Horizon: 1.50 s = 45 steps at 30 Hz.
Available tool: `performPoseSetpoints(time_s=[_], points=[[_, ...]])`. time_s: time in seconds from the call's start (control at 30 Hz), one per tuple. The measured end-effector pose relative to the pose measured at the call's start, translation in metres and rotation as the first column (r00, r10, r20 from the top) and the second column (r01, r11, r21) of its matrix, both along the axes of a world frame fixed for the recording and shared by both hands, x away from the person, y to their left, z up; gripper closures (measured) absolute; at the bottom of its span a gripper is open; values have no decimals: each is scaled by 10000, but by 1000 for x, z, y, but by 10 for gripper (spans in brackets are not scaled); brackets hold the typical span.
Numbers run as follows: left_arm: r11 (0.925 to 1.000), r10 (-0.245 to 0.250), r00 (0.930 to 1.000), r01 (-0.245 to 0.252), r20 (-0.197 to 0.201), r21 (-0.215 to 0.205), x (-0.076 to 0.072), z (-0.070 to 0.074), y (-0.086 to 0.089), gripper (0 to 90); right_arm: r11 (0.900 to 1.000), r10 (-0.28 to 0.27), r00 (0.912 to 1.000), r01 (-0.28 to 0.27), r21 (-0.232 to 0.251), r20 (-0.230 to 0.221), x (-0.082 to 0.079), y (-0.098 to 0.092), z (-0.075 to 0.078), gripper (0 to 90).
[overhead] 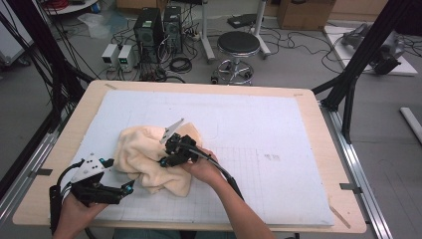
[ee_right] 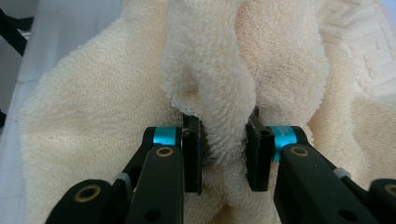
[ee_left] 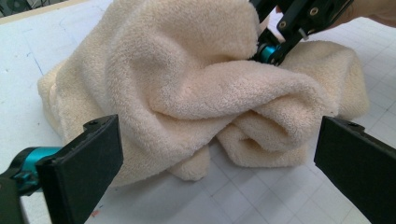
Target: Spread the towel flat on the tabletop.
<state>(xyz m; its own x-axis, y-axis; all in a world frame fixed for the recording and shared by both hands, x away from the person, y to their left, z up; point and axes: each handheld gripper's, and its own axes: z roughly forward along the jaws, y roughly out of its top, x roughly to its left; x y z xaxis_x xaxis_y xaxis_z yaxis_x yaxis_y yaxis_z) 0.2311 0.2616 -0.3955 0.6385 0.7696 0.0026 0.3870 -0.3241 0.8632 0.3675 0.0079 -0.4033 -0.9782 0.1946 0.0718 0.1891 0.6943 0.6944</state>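
Observation:
A cream terry towel (overhead: pixel 144 154) lies crumpled on the left half of the white mat. My right gripper (overhead: pixel 166 160) comes down on its middle from the right. In the right gripper view the two pads pinch an upright fold of the towel (ee_right: pixel 219 70), so the right gripper (ee_right: pixel 223 140) is shut on it. The left gripper (overhead: pixel 130 185) rests low at the towel's near left corner and points at it. Its jaws stand wide open in the left gripper view (ee_left: pixel 222 144), with the bunched towel (ee_left: pixel 187 84) just ahead and nothing pressed between them. The right gripper (ee_left: pixel 275 46) shows beyond the heap.
The white gridded mat (overhead: pixel 278 139) covers a wooden table (overhead: pixel 343 169). Black frame posts (overhead: pixel 356 64) rise at the table's far right and left. Past the far edge stand a stool (overhead: pixel 238 47), computer towers (overhead: pixel 149 27) and loose cables on the floor.

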Motion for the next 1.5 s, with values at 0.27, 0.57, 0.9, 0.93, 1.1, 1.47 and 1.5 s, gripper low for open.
performPoseSetpoints(time_s=[0.27,0.57,0.9,0.93,1.1,1.47,1.5], points=[[10000,51,10000,-51,-8,-38,-2,0,2,17,9983,-313,9984,289,507,468,-2,-40,30,743],[10000,-1,10000,1,-19,-21,-1,0,-2,17,9947,-805,9882,712,742,1304,-17,-101,69,752],[10000,-97,9999,97,-93,8,2,-1,-7,17,9938,-1095,9757,1044,370,1898,-59,-172,96,751],[10000,-91,9999,91,-92,-6,2,-1,-7,17,9942,-1069,9776,1029,316,1812,-63,-177,94,751],[9999,-134,9999,134,-102,-19,3,-1,-10,17,9960,-758,9880,814,-362,1346,-78,-184,73,740],[9996,-283,9996,283,62,-37,10,5,-22,17,9896,-1287,9805,1173,832,1484,-75,-214,86,532],[9995,-291,9996,291,60,-78,11,5,-23,17,9875,-1349,9792,1203,1013,1518,-72,-217,90,533]])
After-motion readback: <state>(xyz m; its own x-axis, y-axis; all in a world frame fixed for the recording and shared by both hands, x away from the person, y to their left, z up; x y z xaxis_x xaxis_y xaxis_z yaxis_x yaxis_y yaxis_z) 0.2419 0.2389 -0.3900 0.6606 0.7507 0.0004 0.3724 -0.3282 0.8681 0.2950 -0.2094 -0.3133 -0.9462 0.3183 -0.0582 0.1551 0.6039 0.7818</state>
